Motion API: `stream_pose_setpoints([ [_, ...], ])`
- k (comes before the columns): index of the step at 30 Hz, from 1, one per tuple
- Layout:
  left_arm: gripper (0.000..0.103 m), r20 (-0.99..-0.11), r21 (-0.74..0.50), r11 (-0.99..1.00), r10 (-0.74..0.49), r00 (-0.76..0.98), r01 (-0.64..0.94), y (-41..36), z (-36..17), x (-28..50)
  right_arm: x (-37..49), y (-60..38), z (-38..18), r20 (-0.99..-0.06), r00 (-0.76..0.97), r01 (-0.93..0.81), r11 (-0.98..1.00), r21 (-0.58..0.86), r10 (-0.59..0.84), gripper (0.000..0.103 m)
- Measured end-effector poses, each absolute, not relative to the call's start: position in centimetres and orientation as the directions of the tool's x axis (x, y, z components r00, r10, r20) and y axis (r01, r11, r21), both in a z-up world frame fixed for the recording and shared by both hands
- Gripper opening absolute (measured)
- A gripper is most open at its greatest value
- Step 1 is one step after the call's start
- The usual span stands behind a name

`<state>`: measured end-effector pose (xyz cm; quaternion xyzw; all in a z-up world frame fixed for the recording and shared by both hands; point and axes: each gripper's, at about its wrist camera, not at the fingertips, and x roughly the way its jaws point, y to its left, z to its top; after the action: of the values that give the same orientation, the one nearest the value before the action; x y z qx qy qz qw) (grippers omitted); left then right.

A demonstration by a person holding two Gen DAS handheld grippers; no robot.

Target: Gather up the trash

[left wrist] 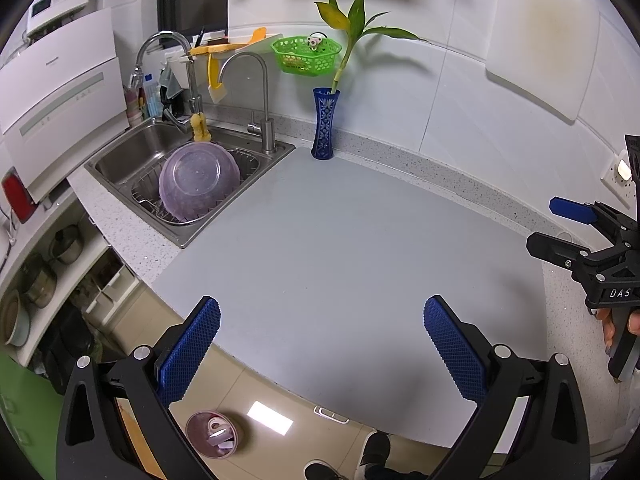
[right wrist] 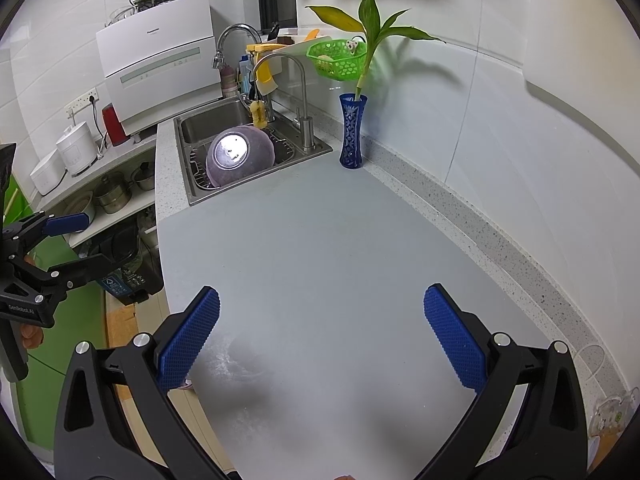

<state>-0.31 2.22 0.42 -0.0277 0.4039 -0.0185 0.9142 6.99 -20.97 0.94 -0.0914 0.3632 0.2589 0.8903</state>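
Trash lies in the pink bin (left wrist: 212, 434) on the floor below the counter edge — paper scraps, judged light and crushable, best pinched at an edge. Left gripper (left wrist: 320, 344) and right gripper (right wrist: 320, 338) gape wide, holding nothing, over bare countertop (left wrist: 340, 240); sink (left wrist: 120, 160) beyond.

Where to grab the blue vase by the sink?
Take the blue vase at its narrow waist, below the flared mouth. Come in level from the open counter side, since the wall sits behind it. The bamboo stalk leans out the top, so avoid coming from above.
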Motion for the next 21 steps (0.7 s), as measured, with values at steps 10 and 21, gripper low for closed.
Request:
stream_pose_setpoints([
  [10,0.098,-0.737,-0.068,0.998,-0.058,0.673,0.011,2.2,0.34,-0.29,7.05,-20.99,0.92,-0.694,0.602,-0.528,0.849,0.025,0.395,0.1],
  [21,0.098,-0.738,-0.075,0.997,-0.06,0.672,0.006,2.12,0.4,-0.09,7.14,-20.96,0.94,-0.695,0.601,-0.529,0.848,0.025,0.395,0.1],
])
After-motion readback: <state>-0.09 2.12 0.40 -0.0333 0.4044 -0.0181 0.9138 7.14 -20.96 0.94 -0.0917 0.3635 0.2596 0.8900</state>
